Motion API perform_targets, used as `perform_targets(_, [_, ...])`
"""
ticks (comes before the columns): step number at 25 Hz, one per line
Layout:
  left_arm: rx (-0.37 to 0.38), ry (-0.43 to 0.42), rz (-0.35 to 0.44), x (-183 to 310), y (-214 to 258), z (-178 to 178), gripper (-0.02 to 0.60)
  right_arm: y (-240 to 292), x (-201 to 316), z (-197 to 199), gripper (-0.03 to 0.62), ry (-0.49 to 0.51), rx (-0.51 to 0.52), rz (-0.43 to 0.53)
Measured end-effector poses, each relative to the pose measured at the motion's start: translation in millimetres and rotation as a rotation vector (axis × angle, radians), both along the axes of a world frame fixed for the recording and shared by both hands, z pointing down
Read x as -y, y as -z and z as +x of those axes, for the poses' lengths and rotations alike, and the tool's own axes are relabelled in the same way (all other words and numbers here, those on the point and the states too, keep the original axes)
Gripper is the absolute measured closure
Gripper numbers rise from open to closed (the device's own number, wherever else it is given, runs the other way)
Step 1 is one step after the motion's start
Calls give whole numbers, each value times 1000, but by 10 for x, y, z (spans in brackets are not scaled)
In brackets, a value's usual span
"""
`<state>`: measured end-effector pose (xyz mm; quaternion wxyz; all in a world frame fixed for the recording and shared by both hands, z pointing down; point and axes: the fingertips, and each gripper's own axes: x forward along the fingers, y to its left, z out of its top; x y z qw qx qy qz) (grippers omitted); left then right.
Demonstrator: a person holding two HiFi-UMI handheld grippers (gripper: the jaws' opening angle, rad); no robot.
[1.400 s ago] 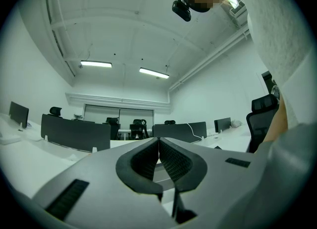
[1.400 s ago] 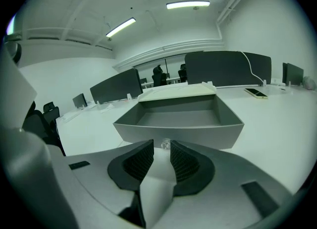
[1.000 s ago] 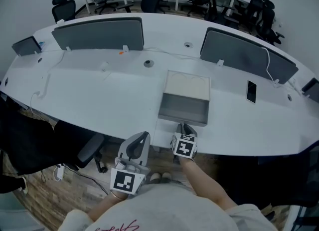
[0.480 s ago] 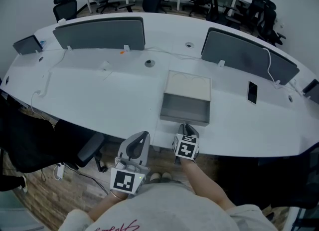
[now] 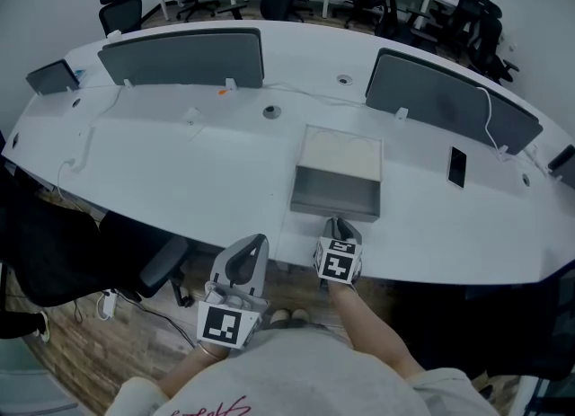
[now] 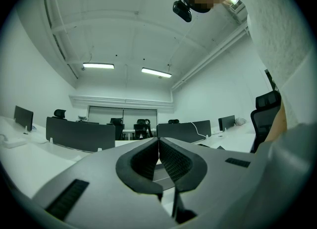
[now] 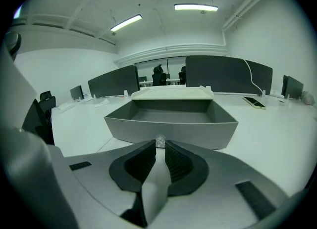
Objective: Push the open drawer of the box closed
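Note:
A beige-topped box (image 5: pixel 340 152) lies on the white table (image 5: pixel 180 172), with its grey drawer (image 5: pixel 334 197) pulled out toward me. My right gripper (image 5: pixel 337 224) is shut, its tips right at the middle of the drawer front. In the right gripper view the empty drawer (image 7: pixel 171 124) fills the middle, and a small clear knob (image 7: pixel 159 140) shows just past my right gripper's (image 7: pixel 159 146) tips. My left gripper (image 5: pixel 254 245) is shut and empty, hanging by the table's near edge to the left of the drawer. In its own view my left gripper (image 6: pixel 158 145) points over the table.
Two grey divider panels (image 5: pixel 180 55) (image 5: pixel 449 100) stand along the table's far side. A phone (image 5: pixel 457 166) lies right of the box. Cables and small fittings lie near the panels. A dark chair (image 5: pixel 54 243) sits at the left, and more office chairs stand behind.
My right gripper has crept slightly forward against the drawer front, and the drawer looks a touch shorter. The left gripper has hardly moved.

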<state>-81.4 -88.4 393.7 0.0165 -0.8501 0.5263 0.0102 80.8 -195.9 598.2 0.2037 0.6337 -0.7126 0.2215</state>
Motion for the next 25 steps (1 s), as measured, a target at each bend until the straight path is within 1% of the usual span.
perform_targets(6, [9, 1, -2, -10, -6, 6, 572, -6, 33, -3, 526, 7, -1, 3])
perform_targets(9, [1, 14, -1, -1, -15, -9, 572, -6, 58, -12, 526, 10, -5, 7])
perform_targets(16, [23, 13, -6, 3, -8, -4, 572, 2, 121, -12, 526, 15, 3, 8])
perform_targets(25, [29, 26, -1, 7, 4, 5, 572, -5, 164, -30, 526, 27, 10, 6])
